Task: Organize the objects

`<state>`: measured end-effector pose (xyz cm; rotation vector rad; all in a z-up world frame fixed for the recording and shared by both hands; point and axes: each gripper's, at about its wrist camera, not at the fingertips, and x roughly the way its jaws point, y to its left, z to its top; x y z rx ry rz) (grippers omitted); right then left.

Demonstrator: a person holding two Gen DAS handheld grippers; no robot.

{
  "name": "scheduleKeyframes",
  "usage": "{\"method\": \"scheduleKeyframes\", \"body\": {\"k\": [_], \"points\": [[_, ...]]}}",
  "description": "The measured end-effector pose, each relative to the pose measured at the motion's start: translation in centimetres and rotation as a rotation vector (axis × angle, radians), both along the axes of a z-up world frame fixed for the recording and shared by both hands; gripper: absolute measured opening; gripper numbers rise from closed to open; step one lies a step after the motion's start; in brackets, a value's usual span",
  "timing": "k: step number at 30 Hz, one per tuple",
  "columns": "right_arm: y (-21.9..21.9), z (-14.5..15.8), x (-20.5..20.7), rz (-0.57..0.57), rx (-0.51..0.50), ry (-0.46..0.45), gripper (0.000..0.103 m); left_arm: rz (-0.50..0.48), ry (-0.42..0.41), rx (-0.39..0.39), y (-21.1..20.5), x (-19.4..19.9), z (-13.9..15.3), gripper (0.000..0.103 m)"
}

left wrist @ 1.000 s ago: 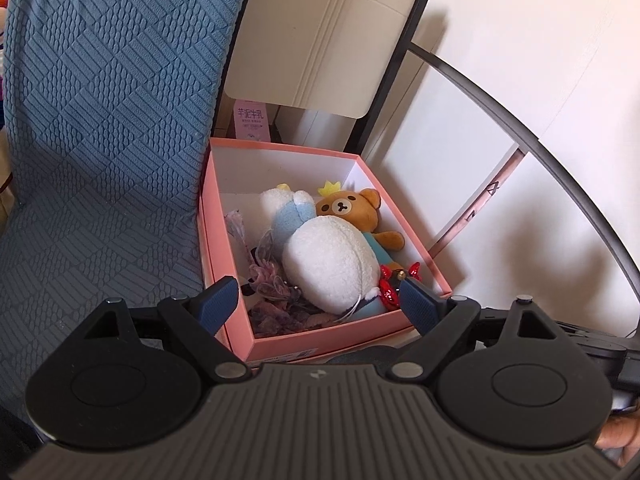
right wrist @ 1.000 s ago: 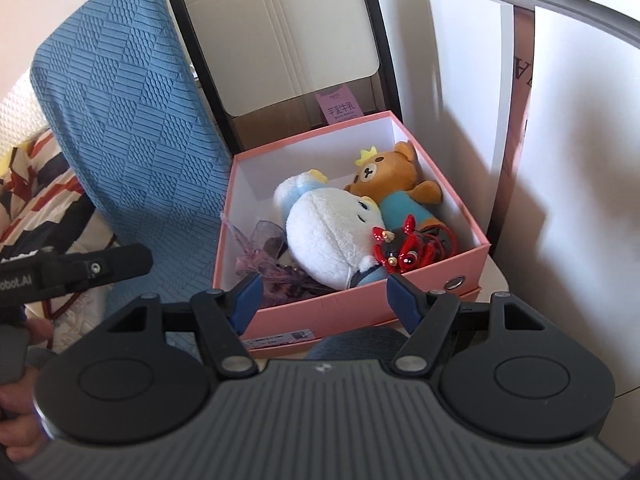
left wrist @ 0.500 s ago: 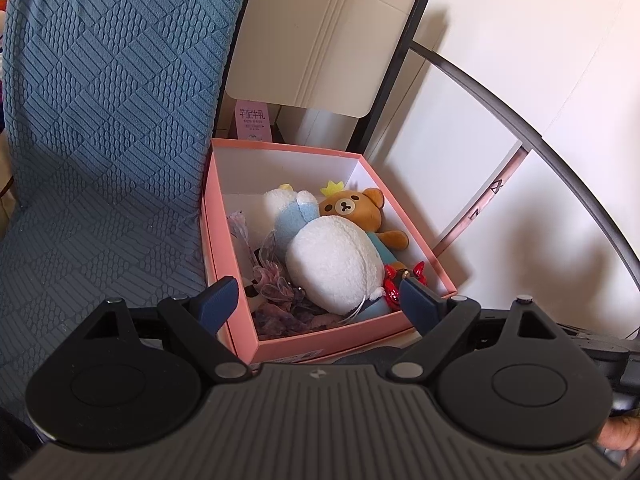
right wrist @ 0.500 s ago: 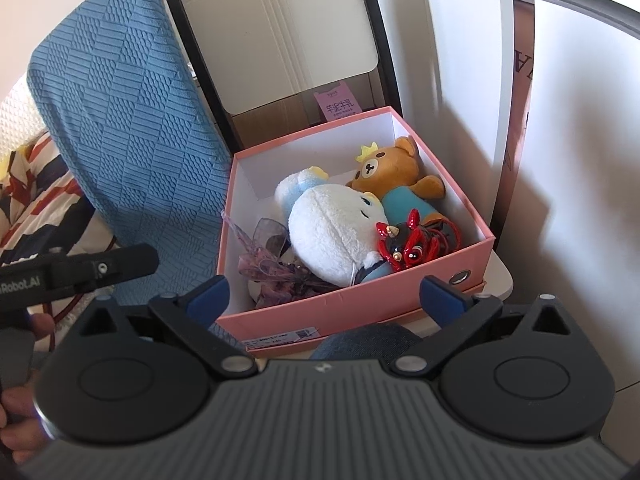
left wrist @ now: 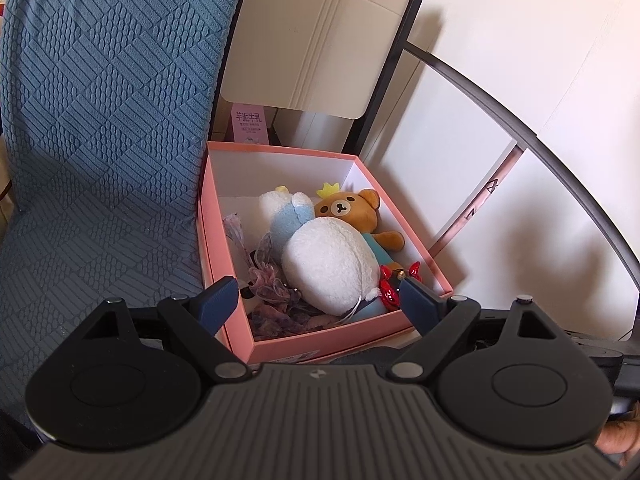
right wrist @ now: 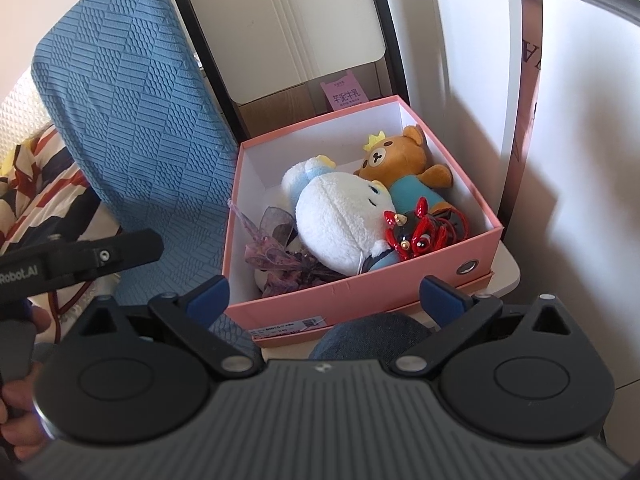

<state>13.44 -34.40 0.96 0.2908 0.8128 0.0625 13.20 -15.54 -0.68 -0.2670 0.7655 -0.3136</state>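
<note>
A: Two claws, both spread wide and holding nothing. Our left claw (left wrist: 316, 294) hangs just short of the near rim of the open pink cardboard box (left wrist: 320, 338); our right claw (right wrist: 327, 295), whose jaws have just been opening with nothing between them, hangs before the same rim.

B: Everything looks packed already: the white plush toy with the blue cap (right wrist: 340, 220), the brown teddy bear with a yellow crown (right wrist: 404, 164), the red tangled trinket (right wrist: 420, 234) at the near right, and the purple gauzy ribbons (right wrist: 280, 256) at the near left.

A: Then we judge the sorting nearly done. If we reach in, we should come down over the rim, not push against it, and pinch soft bodies at the middle.

B: Only the right view shows the metal eyelet (right wrist: 467, 267) on the box's near wall and the small white desk (right wrist: 506, 280) under it. The left view hides both.
</note>
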Motion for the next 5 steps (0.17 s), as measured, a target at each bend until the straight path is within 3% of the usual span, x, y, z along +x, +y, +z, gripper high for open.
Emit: {"method": "scheduleKeyframes", "body": {"k": [5], "points": [[-0.08, -0.22, 0.04, -0.001, 0.013, 0.008, 0.103, -0.006, 0.003, 0.003, -0.15, 0.02, 0.05, 0.090]]}}
